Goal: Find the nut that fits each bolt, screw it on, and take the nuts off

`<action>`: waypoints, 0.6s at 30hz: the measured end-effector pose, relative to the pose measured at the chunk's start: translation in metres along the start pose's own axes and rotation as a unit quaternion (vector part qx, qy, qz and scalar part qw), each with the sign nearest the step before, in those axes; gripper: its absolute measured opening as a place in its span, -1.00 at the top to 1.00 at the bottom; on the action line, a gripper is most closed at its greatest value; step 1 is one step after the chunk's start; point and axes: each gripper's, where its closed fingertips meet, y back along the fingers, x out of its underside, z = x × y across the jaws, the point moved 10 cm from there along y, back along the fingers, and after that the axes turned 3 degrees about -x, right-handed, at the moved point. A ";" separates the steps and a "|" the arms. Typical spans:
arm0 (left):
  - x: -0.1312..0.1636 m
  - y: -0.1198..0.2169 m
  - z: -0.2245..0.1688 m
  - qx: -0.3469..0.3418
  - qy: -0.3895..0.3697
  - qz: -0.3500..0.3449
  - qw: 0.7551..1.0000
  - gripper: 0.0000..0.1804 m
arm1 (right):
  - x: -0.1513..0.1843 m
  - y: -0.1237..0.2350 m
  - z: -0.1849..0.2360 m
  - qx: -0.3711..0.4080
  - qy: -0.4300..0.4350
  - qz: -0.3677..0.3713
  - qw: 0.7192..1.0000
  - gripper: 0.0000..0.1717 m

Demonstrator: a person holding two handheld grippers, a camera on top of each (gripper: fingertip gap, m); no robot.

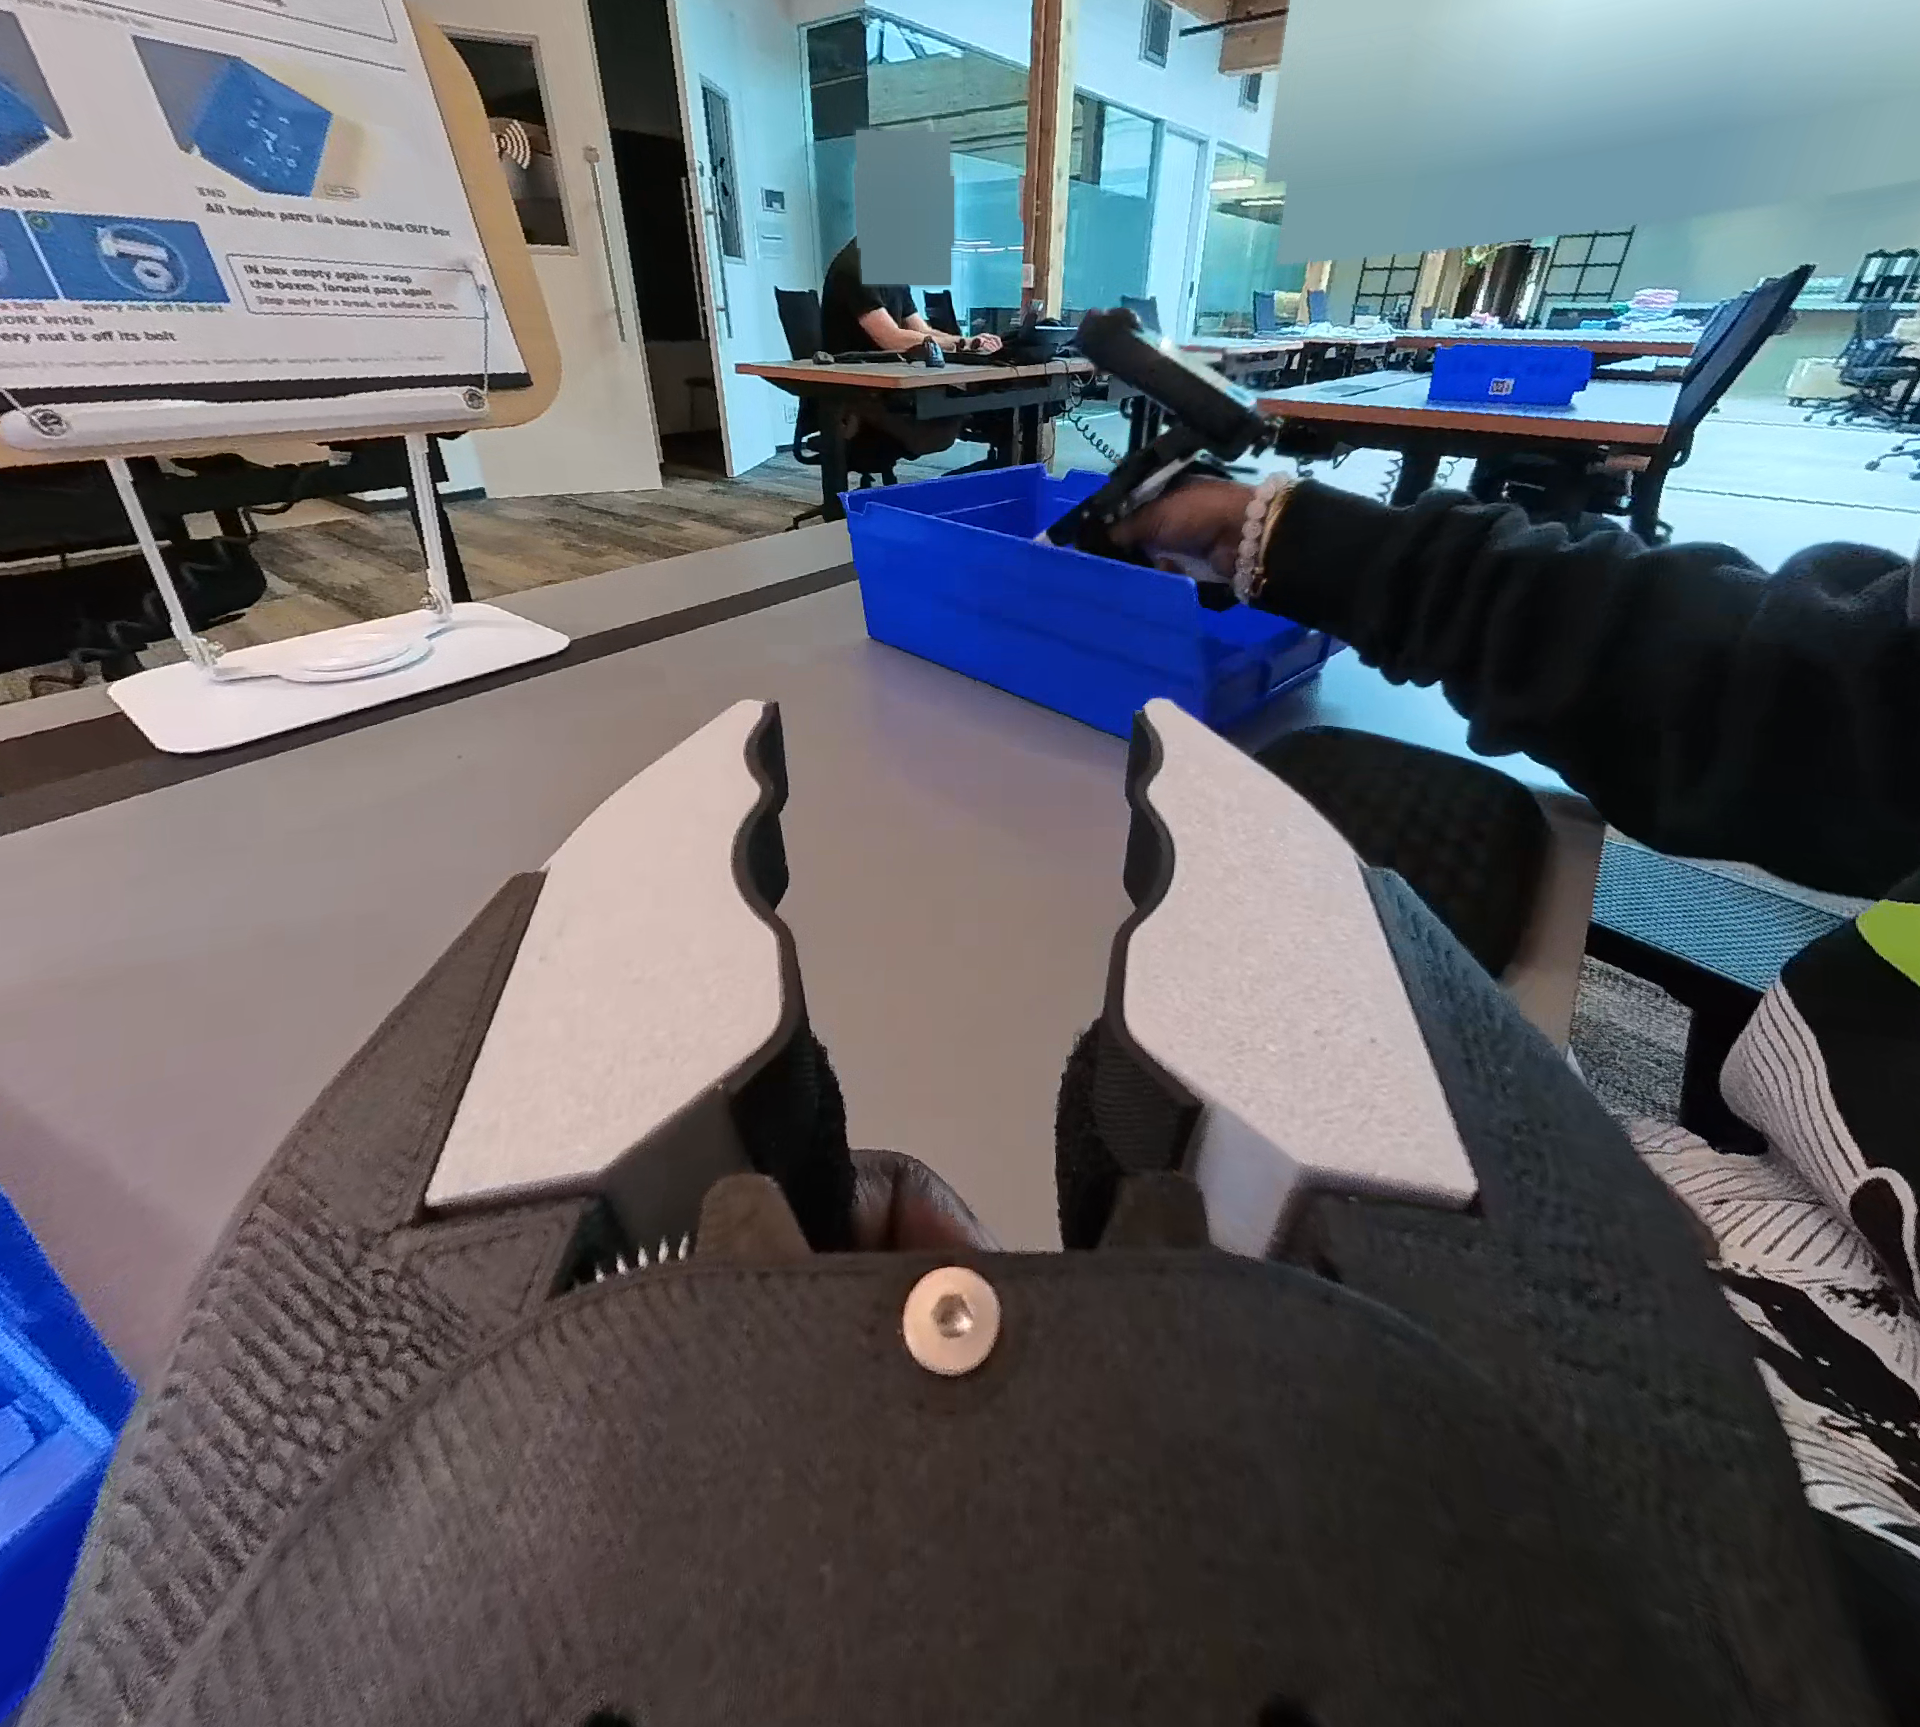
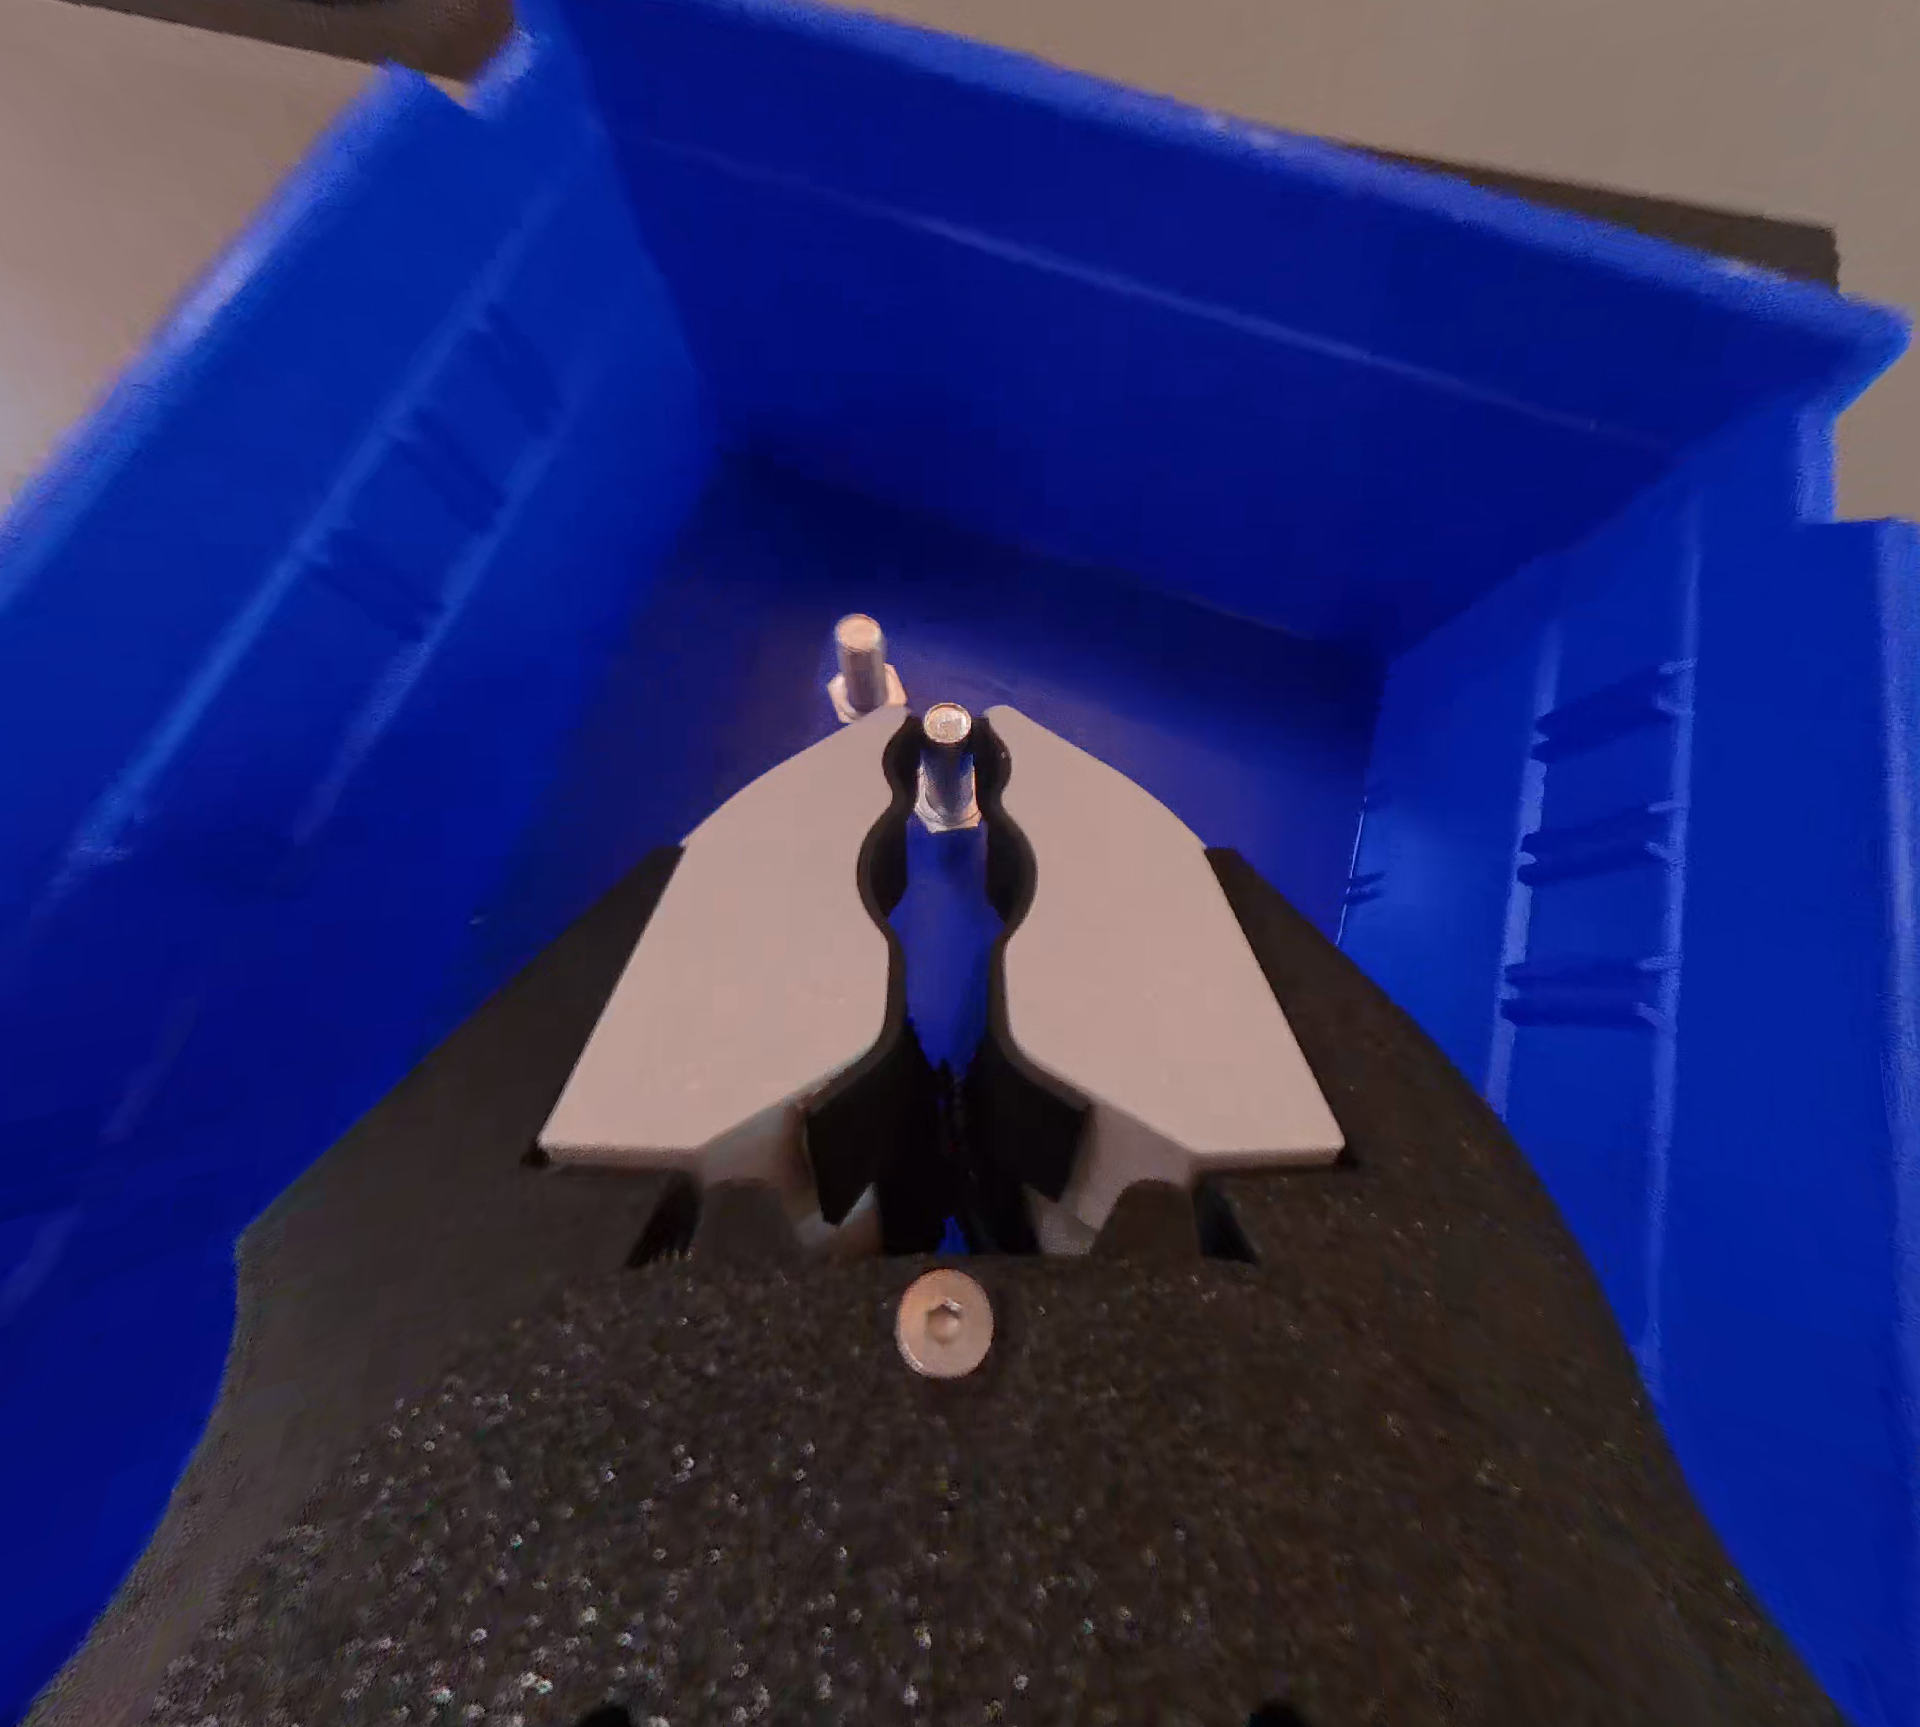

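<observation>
Inside the blue bin [image 2: 1039, 306], the right hand-held gripper [image 2: 948, 727] clenches an upright bolt [image 2: 945, 768]; next, probably lifting it out. The left hand-held gripper [image 1: 956, 742] hangs released over the counter [image 1: 312, 898].

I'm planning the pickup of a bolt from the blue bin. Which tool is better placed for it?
The right tool: it is down inside the blue bin, its fingers closed around an upright bolt. The left tool hangs open over bare table.
</observation>
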 end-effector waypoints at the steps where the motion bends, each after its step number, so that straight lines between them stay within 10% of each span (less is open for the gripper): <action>1: 0.000 0.000 0.000 -0.001 -0.002 0.003 1.000 0.30 | 0.002 -0.004 -0.002 0.003 -0.002 0.007 1.000 0.88; 9: -0.004 0.004 0.006 -0.017 -0.007 0.015 1.000 0.30 | 0.003 0.000 -0.001 0.002 -0.015 0.012 1.000 0.73; 18: -0.054 0.032 0.079 -0.142 -0.057 0.157 0.976 0.37 | -0.007 0.110 0.063 -0.040 0.006 -0.220 0.975 0.56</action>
